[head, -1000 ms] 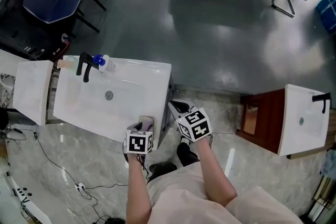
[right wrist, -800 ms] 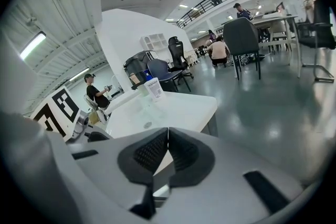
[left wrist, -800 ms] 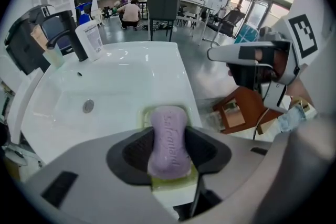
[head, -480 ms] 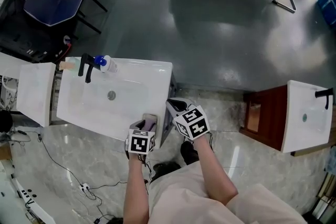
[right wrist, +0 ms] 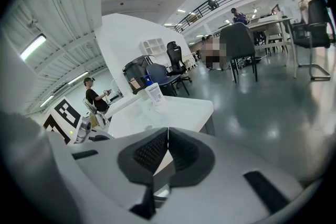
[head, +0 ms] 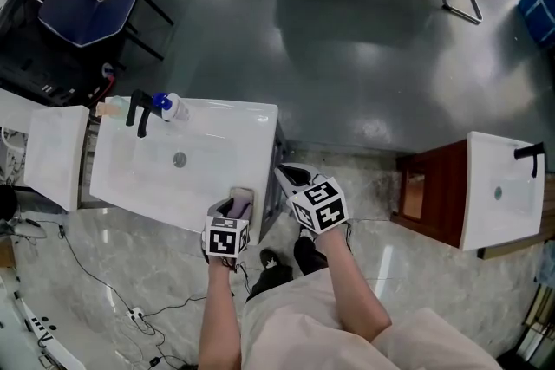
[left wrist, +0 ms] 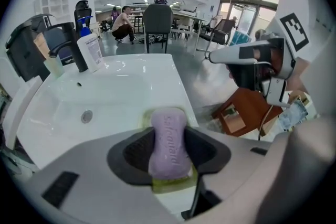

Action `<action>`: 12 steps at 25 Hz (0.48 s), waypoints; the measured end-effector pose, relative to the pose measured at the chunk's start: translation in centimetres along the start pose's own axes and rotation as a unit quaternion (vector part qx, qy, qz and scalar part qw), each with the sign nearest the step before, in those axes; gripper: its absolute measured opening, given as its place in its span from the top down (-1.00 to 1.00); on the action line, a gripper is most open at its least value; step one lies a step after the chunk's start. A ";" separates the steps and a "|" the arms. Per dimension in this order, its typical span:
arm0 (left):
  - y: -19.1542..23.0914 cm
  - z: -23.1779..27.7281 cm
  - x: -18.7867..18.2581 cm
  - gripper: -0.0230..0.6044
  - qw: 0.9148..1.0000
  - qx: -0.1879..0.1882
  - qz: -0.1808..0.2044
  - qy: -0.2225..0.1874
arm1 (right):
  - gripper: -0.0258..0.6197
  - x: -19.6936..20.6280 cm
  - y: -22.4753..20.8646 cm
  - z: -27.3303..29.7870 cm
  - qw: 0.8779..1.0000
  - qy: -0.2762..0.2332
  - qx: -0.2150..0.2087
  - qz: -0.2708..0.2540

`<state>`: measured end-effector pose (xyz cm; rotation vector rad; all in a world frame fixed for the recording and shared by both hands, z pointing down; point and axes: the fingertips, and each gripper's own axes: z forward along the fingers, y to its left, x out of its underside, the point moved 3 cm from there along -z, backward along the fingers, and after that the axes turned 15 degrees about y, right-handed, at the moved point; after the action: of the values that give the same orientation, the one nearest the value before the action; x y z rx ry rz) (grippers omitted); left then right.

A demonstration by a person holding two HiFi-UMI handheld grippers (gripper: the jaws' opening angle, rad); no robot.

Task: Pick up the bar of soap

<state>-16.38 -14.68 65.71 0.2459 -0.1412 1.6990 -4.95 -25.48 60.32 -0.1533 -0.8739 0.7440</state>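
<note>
A lilac bar of soap (left wrist: 169, 141) lies on a yellow-green soap dish (left wrist: 173, 185) at the near right corner of the white sink (left wrist: 105, 97). My left gripper (left wrist: 169, 150) straddles it, and both dark pads sit against the bar's long sides. In the head view the soap (head: 240, 207) shows just ahead of the left gripper (head: 234, 209) at the sink's (head: 208, 143) front edge. My right gripper (head: 290, 178) hovers beside the sink's right corner, off its edge. Its pads meet with nothing between them (right wrist: 168, 147).
A black tap (head: 139, 113) and a blue-capped bottle (head: 172, 107) stand at the sink's far left. A second white sink (head: 503, 195) on a brown cabinet (head: 434, 191) is at the right. A blue chair (head: 82, 0) stands on the grey floor beyond.
Both grippers keep their places at the sink's near right corner; only the head camera has shifted a little.
</note>
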 end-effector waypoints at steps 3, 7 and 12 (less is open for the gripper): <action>0.2 -0.2 -0.2 0.33 1.000 -0.002 -0.001 -0.013 | 0.90 0.2 -0.1 -0.4 1.000 -0.003 0.006 0.001; 0.1 -0.3 0.0 0.33 1.000 -0.008 -0.001 -0.030 | 0.90 0.3 -0.3 -1.0 1.000 -0.008 0.014 0.002; -0.3 -0.6 0.1 0.33 0.999 -0.002 -0.013 -0.049 | 0.90 0.5 -0.5 -1.7 1.000 -0.015 0.021 0.009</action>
<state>-16.17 -14.45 65.16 0.3278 -0.2136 1.6608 -3.21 -25.26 59.76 -0.1132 -0.8853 0.7836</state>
